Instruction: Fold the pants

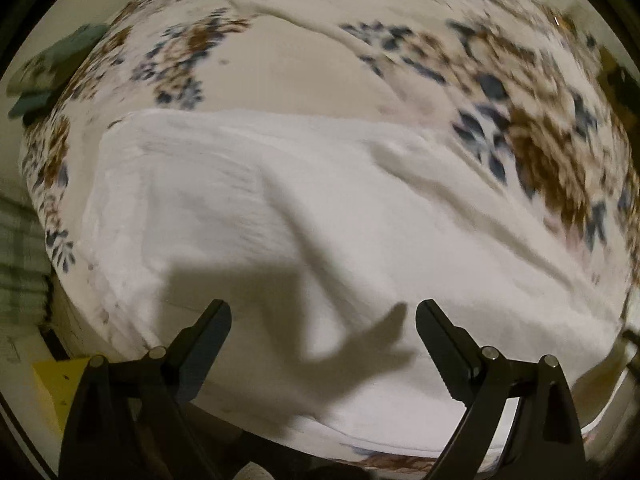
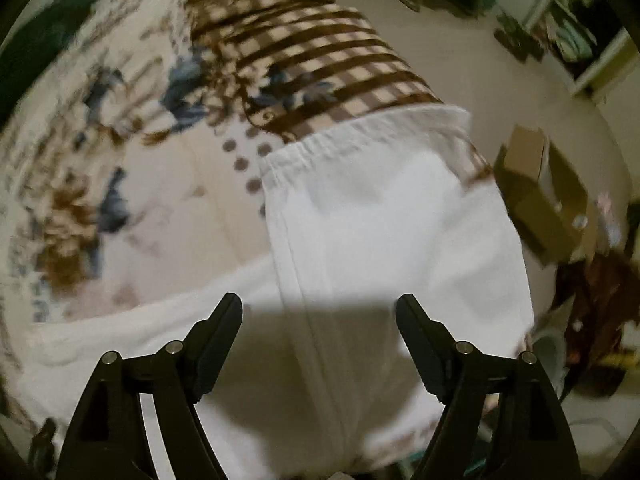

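Note:
White pants (image 1: 280,216) lie spread on a floral bedspread (image 1: 312,68). In the left wrist view the leg end fills the middle, with a soft ridge running to the right. My left gripper (image 1: 323,312) is open and empty just above the cloth. In the right wrist view the pants (image 2: 384,216) show their elastic waistband (image 2: 360,132) at the far end and a centre seam running toward me. My right gripper (image 2: 319,306) is open and empty above the seam.
A brown checked blanket (image 2: 312,52) lies beyond the waistband. A cardboard box (image 2: 540,200) and dark clothes (image 2: 600,304) sit on the floor at the right. Green cloth (image 1: 52,68) lies at the bed's far left. A yellow object (image 1: 56,388) is by the bed edge.

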{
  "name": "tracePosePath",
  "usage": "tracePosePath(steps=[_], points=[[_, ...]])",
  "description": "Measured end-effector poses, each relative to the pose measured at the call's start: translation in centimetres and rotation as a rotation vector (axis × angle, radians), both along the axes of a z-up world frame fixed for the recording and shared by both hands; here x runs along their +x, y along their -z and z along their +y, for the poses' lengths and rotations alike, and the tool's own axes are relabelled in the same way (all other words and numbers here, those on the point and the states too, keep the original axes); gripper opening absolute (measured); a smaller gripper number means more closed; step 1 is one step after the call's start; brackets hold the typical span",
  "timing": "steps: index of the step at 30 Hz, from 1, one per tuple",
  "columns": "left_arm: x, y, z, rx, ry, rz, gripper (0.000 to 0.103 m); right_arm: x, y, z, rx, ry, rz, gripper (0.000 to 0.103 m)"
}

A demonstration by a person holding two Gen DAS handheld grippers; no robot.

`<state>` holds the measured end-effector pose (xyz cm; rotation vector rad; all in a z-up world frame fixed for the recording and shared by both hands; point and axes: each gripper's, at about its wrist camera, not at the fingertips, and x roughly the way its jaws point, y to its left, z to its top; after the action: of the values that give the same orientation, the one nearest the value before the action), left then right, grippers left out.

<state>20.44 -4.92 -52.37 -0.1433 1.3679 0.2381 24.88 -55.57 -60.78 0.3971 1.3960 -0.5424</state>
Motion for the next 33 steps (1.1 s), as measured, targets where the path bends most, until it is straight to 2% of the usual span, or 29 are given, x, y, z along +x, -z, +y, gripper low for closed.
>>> tracePosePath(steps=[1,2,3,6,8,11,14,16,18,20,22,26,27,28,29,31,33], points=[[0.0,0.7,-0.6,0.001,0.022,0.02,0.095,0.3,0.6,-0.4,-0.01,0.002,0.017,0.08],[-0.2,1.0,-0.9,0.002,0.037,0.032,0.095,0.2,1.0,-0.9,-0.013,0.017,0.032,0.065],[-0.5,1.6,-1.2,0.012,0.053,0.053,0.095,-0.2,1.0,-1.7,-0.021,0.048,0.041,0.04],[-1.0,3.2,-1.3,0.005,0.062,0.094,0.095,-4.0,-0.7,-5.3,-0.01,0.217,0.0,0.026],[-1.4,4.6,-0.9,0.001,0.058,0.127,0.095,-7.5,-1.4,-7.8,-0.016,0.328,0.017,0.02],[-1.9,6.7,-0.2,-0.03,0.033,0.156,0.095,-12.9,-0.4,-11.3,0.061,0.496,0.04,0.02],[-1.9,7.7,0.5,-0.057,0.019,0.131,0.103,-17.4,1.2,-13.6,0.283,0.655,-0.083,0.023],[-1.8,7.9,0.7,-0.063,0.013,0.127,0.103,-19.4,1.5,-14.3,0.359,0.717,-0.187,0.034],[-1.7,8.1,1.0,-0.07,-0.003,0.124,0.103,-20.5,1.4,-14.6,0.383,0.734,-0.271,0.043],[-1.7,8.2,1.3,-0.076,-0.021,0.112,0.103,-20.5,1.9,-14.3,0.4,0.738,-0.295,0.044],[-1.9,8.2,1.5,-0.076,-0.028,0.08,0.103,-19.9,2.6,-13.9,0.412,0.758,-0.282,0.044],[-1.9,8.4,1.8,-0.076,-0.041,0.091,0.103,-18.3,5.0,-13.1,0.371,0.818,-0.22,0.044],[-1.3,8.2,1.7,-0.077,-0.041,0.098,0.103,-18.1,5.3,-13.0,0.364,0.827,-0.223,0.041],[-1.1,8.1,1.8,-0.08,-0.041,0.104,0.103,-17.7,5.3,-12.9,0.341,0.825,-0.217,0.033],[-1.1,7.8,1.9,-0.086,-0.039,0.107,0.103,-17.4,5.1,-12.9,0.332,0.808,-0.214,0.008],[-1.0,7.0,2.3,-0.104,-0.031,0.101,0.103,-17.0,4.0,-12.6,0.292,0.761,-0.186,0.002],[-1.4,5.6,3.1,-0.097,-0.019,0.08,0.103,-17.3,2.6,-12.4,0.262,0.735,-0.191,0.002]])
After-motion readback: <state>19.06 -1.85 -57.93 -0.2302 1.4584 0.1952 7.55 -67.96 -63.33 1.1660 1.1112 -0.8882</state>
